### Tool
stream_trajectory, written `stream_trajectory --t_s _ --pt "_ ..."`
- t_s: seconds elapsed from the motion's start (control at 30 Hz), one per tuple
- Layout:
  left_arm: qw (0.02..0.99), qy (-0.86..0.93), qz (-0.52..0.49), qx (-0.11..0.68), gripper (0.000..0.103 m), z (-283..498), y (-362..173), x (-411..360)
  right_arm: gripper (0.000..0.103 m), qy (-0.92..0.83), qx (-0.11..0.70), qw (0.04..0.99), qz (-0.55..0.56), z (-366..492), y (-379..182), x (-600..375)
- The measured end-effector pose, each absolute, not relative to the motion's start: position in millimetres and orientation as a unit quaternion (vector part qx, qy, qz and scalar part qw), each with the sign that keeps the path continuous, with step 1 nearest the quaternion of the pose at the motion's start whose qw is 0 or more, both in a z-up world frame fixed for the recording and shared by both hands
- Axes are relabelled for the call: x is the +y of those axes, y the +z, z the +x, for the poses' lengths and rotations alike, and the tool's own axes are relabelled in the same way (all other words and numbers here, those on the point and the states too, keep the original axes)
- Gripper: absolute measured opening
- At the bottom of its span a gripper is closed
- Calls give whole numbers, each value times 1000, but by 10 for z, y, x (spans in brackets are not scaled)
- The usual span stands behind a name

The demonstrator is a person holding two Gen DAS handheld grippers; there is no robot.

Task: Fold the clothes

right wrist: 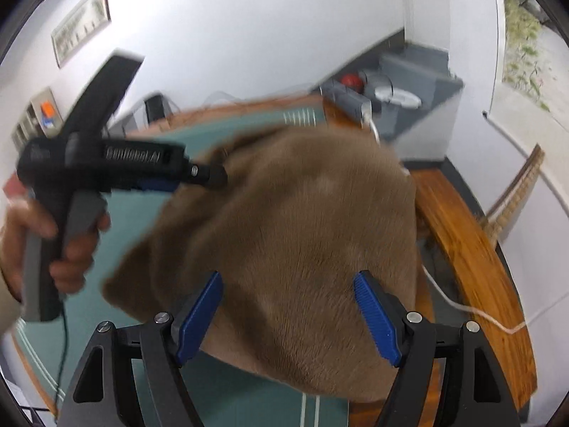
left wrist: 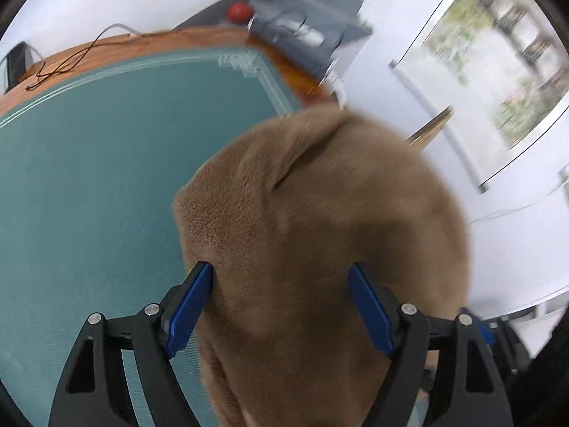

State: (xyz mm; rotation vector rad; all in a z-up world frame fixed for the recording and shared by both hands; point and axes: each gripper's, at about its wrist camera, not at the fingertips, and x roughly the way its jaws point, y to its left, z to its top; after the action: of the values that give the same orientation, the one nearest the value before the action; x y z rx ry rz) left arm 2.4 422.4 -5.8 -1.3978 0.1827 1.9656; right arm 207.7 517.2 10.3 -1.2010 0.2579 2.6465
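Both grippers have black, triangular-cutout linkage arms with silver screws and ribbed blue pads (right wrist: 373,315). The left gripper (right wrist: 209,178) has a black body with white lettering and a grey handle, held by a bare hand (right wrist: 39,245).

Teal mat (left wrist: 89,178) on wooden table (right wrist: 473,249); blurry, perhaps a red ball (left wrist: 240,11).

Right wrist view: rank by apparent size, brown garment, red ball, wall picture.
1. Brown garment, by far the largest, though it hangs right at the camera, so nearness inflates it.
2. Wall picture.
3. Red ball, smallest; it sits far back, so its true size is unsure.
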Motion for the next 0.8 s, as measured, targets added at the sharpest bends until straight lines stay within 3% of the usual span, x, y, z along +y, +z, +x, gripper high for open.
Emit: stream_trajectory --t_s 0.17,0.53,0.8 --pt "351 753 -554 55 93 56 -267 4053 83 899 46 128 -417 2122 -192 5115" --pt "395 761 -509 80 93 629 306 3584 84 902 110 169 -383 2827 21 5244" --pt "386 750 -522 125 93 886 -28 3606 84 866 121 208 -438 3010 -353 5384"
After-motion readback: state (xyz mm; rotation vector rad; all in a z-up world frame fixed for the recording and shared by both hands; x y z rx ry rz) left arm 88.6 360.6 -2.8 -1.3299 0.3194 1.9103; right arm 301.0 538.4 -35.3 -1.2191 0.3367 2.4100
